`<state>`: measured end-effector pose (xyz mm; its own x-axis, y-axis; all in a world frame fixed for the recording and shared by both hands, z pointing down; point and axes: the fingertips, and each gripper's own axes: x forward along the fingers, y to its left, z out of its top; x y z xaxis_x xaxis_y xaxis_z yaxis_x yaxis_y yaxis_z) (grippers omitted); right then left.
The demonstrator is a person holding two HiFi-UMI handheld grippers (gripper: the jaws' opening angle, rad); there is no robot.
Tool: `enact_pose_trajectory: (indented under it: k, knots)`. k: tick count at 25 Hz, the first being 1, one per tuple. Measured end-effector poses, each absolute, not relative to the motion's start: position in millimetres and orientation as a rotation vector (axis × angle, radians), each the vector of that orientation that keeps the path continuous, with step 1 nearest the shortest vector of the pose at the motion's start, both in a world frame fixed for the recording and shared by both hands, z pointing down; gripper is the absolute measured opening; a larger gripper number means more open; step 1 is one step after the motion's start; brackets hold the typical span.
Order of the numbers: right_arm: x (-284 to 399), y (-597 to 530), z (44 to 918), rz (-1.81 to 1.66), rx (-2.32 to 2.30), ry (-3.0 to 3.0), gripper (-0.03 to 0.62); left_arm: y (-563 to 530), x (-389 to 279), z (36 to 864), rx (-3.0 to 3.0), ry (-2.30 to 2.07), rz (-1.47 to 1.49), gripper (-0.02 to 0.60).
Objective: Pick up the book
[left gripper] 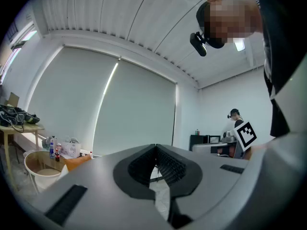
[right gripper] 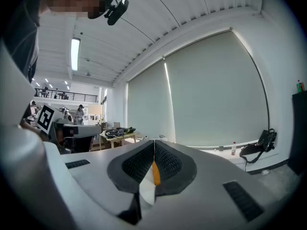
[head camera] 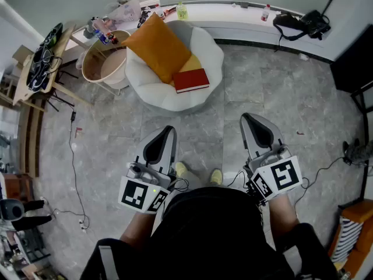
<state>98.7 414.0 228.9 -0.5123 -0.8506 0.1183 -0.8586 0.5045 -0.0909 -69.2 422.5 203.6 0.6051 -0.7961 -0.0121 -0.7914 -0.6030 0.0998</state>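
The task has hardly begun: nothing is picked up, and every step of it is left to do. In the head view the red book (head camera: 191,80) lies flat on the seat of a round white chair (head camera: 211,50) in the upper middle of the frame. It rests against the lower right edge of an orange cushion (head camera: 158,45), and nothing touches it from above. Both tools sit low in the frame, close to the person's body and well apart from the chair, with a stretch of grey floor (head camera: 232,112) between them and the book. The left gripper (head camera: 168,132) is at lower centre-left with its jaws pressed together and nothing between them. Its own view shows the ribbed pads meeting at the tip (left gripper: 155,147), with only the room beyond. The right gripper (head camera: 249,119), at lower centre-right, is likewise closed and empty. Its own view shows the pads meeting at the tip (right gripper: 154,143), and the orange sliver below them seems to be the cushion far off, not anything held. What remains, as I judge it, is the whole approach to the chair, opening the jaws, closing on the book and lifting it.
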Motion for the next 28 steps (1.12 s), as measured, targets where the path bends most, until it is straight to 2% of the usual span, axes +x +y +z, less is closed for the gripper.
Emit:
enact_pose_trajectory:
  k: [10, 28]
  knots:
    - [127.3, 433.2, 218.5, 0.228, 1.523, -2.724, 0.017, 438.7, -40.6, 181.1, 2.773, -1.36, -0.099, 0.014]
    - [112.4, 441.2, 213.6, 0.243, 1.444, -2.817, 0.016, 454.7, -44.8, 171.9, 2.768, -1.39, -0.158, 0.014]
